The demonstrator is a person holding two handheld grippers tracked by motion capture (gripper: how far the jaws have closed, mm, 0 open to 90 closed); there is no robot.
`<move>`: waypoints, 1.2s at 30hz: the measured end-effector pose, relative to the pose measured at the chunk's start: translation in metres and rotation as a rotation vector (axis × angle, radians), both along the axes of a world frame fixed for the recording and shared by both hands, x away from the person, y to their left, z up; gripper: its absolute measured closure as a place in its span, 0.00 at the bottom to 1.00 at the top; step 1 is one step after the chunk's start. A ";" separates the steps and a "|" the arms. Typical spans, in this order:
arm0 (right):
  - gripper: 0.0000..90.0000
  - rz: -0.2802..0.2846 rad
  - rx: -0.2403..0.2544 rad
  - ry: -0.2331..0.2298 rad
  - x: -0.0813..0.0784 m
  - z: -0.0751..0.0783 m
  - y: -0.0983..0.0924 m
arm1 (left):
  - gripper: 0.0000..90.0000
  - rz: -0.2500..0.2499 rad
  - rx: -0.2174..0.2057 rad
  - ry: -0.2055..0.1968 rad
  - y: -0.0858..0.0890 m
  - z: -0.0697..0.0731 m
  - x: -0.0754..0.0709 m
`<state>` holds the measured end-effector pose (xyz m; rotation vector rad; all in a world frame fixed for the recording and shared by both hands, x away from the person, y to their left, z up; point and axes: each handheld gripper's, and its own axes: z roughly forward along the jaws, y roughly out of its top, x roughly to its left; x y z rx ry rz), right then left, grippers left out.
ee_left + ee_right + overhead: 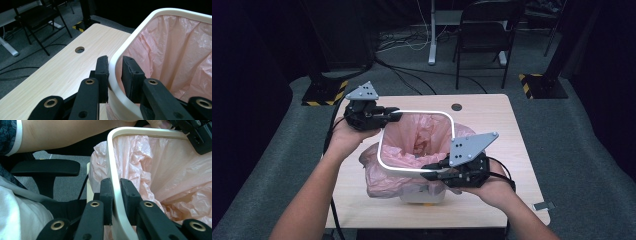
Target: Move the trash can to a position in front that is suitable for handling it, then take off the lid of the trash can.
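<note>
A white bin (422, 196) lined with a pink plastic bag (417, 137) stands mid-table, with bag film spilling over its near-left side. A white rim ring (422, 112) runs around the top. My left gripper (397, 116) is shut on the ring's far-left corner. In the left gripper view its pads (115, 72) clamp the rim (175, 11) beside the bag (175, 50). My right gripper (428, 172) is shut on the ring's near side. In the right gripper view its pads (116, 195) pinch the rim (140, 131), and the left gripper (197, 135) shows at the top right.
The light wooden table (492, 120) has a round cable hole (456, 107) behind the bin. A black folding chair (487, 30) and cables are on the grey floor beyond. Striped stand bases (324, 92) flank the table. An office chair armrest (45, 167) lies close to the person.
</note>
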<state>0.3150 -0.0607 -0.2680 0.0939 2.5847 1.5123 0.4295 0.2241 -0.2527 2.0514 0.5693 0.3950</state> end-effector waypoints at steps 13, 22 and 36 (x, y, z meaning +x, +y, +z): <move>0.90 0.029 0.005 0.005 0.002 0.001 -0.003 | 0.84 0.011 0.018 0.001 0.001 0.002 -0.005; 0.90 0.029 0.009 0.000 0.002 0.006 -0.002 | 0.84 0.007 0.010 -0.008 0.000 0.009 -0.002; 0.91 0.031 0.021 -0.034 -0.001 0.027 -0.003 | 0.85 -0.005 -0.005 -0.033 -0.004 0.031 -0.002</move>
